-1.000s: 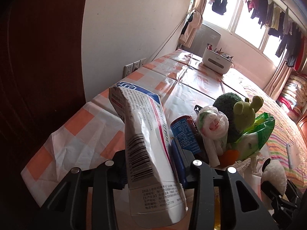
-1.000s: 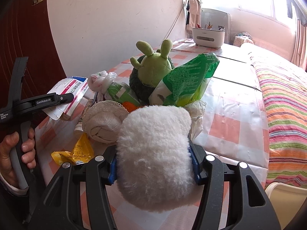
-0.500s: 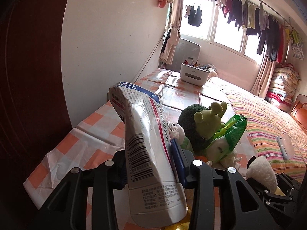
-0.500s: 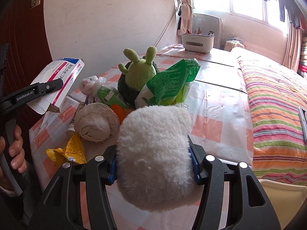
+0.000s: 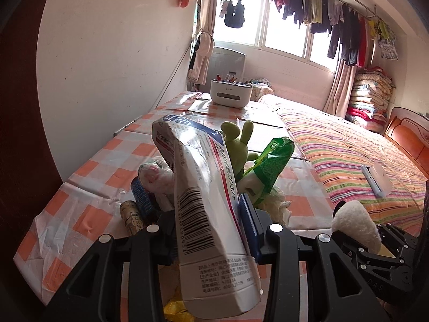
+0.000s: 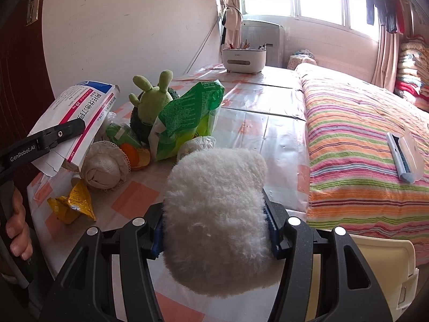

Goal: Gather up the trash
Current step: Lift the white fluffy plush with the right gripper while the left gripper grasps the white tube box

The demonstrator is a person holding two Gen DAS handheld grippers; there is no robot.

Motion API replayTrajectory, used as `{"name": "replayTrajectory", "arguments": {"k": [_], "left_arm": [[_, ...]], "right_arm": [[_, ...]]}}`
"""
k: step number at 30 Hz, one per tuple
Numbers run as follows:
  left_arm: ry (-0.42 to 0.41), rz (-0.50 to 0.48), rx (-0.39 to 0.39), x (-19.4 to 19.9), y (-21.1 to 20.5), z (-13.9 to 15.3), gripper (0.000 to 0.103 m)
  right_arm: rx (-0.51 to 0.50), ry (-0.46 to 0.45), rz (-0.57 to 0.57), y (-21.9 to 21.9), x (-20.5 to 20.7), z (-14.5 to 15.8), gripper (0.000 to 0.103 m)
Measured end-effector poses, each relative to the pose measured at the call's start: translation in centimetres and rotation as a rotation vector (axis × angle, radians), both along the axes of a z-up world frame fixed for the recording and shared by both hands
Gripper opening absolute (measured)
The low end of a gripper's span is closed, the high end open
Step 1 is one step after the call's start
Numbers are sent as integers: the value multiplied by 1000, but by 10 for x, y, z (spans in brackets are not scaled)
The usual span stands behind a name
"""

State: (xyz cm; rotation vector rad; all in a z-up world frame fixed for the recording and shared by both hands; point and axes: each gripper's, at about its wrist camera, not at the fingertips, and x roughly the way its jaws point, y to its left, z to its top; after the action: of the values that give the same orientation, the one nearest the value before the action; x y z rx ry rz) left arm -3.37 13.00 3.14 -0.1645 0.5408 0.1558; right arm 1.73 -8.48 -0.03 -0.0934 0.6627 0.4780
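Clamped jaws of the left gripper (image 5: pixel 211 230) hold a flattened white medicine box (image 5: pixel 203 187), lifted above the table (image 6: pixel 268 131), printed with a barcode, Chinese text and "20 mg"; "GenRobot.AI" marks that gripper's finger. Right gripper (image 6: pixel 215 230) squeezes a fluffy white ball (image 6: pixel 217 214). Beyond lie a yellow wrapper (image 6: pixel 72 204), green bag (image 6: pixel 185 118), frog plush (image 6: pixel 152 99) and white organizer (image 6: pixel 244 59).

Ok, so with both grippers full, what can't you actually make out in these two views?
- Left wrist view: the medicine box in the left gripper hides most of the green plush toy.
- Right wrist view: the fluffy white item in the right gripper covers the table behind it.
- Cream bin: cut off, contents unseen.
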Motion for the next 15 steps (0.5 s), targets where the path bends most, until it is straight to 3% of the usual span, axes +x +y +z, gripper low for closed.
{"name": "replayTrajectory", "arguments": {"k": [15], "left_arm": [[13, -200, 18, 2, -82, -7, 38]], "right_arm": [[-17, -28, -164, -65, -11, -2, 56]]}}
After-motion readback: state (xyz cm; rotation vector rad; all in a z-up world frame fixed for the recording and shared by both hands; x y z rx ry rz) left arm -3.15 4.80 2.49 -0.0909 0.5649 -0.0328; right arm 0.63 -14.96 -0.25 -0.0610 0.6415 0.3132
